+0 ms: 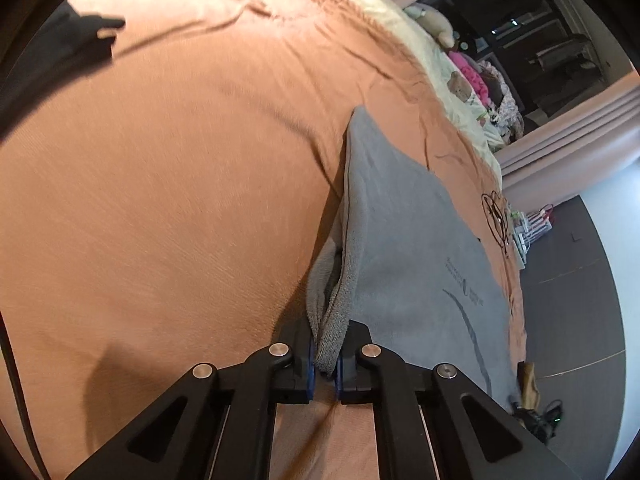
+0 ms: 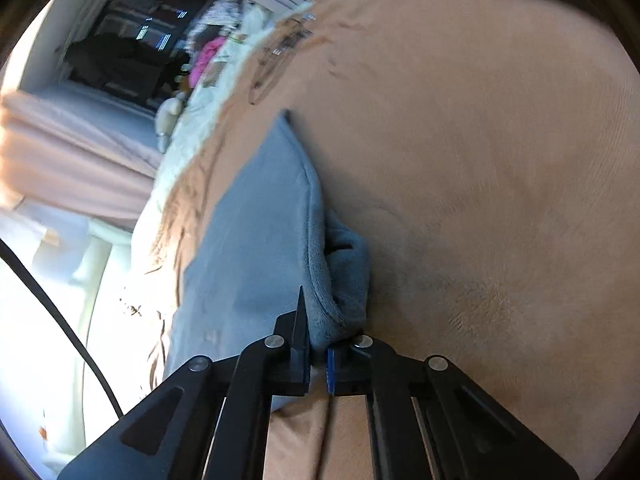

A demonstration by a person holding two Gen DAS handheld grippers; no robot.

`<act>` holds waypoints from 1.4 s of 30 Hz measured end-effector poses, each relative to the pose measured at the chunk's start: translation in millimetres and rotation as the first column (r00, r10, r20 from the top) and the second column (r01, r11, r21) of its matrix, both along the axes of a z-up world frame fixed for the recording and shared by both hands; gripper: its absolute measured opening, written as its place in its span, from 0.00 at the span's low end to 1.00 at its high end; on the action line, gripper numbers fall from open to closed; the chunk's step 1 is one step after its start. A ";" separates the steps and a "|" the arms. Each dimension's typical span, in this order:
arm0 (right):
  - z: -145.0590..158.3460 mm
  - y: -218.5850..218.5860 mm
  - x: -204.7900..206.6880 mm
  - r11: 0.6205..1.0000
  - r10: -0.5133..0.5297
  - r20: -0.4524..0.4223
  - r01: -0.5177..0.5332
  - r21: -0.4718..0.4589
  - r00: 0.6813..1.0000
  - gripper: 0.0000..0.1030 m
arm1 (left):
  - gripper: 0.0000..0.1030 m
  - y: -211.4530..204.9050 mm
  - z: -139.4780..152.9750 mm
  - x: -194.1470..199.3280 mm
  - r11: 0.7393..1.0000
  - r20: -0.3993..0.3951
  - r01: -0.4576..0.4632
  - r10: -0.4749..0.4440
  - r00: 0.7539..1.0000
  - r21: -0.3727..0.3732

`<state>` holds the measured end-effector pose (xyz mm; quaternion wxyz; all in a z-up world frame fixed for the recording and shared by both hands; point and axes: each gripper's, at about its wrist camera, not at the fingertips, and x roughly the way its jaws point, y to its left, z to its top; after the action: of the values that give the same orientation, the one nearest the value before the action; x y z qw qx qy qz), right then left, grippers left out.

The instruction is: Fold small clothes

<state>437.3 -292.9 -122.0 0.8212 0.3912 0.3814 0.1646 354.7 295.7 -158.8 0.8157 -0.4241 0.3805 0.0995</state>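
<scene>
A grey garment (image 1: 404, 240) with a dark printed logo lies on the orange-brown bedspread (image 1: 180, 184). My left gripper (image 1: 325, 356) is shut on a bunched edge of the grey garment, which rises from the bed into the jaws. In the right wrist view the same grey garment (image 2: 260, 240) stretches away from my right gripper (image 2: 319, 354), which is shut on another bunched edge of it. The bedspread (image 2: 480, 200) fills the right of that view. The cloth between the two held edges hangs taut and lifted.
A cream blanket (image 1: 440, 60) and a pile of pink and patterned clothes (image 1: 480, 84) lie at the far bed edge. Dark cables (image 1: 496, 216) sit on the bedspread near the garment. Curtains (image 2: 72, 152) and grey floor (image 1: 580, 260) lie beyond.
</scene>
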 end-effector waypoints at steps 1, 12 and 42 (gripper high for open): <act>4.4 5.1 -2.4 1.000 0.003 0.012 -0.003 -0.005 1.000 0.01 | 0.06 -0.4 3.5 -4.0 1.000 0.007 0.000 0.000 1.000 0.007; 22.2 -3.6 -60.7 0.997 0.068 0.031 -0.066 -0.048 0.997 0.01 | 0.06 -6.2 21.4 -79.6 1.000 0.043 -0.002 0.002 0.999 -0.008; 102.7 122.8 -136.1 0.847 0.330 0.105 -0.246 -0.470 0.938 0.12 | 0.06 -28.9 -10.9 -166.9 0.999 0.113 0.031 -0.026 0.993 -0.042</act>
<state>301.3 -170.0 -19.4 0.8863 0.1117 0.3870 0.2285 187.8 266.8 -169.7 0.8277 -0.4415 0.3419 0.0554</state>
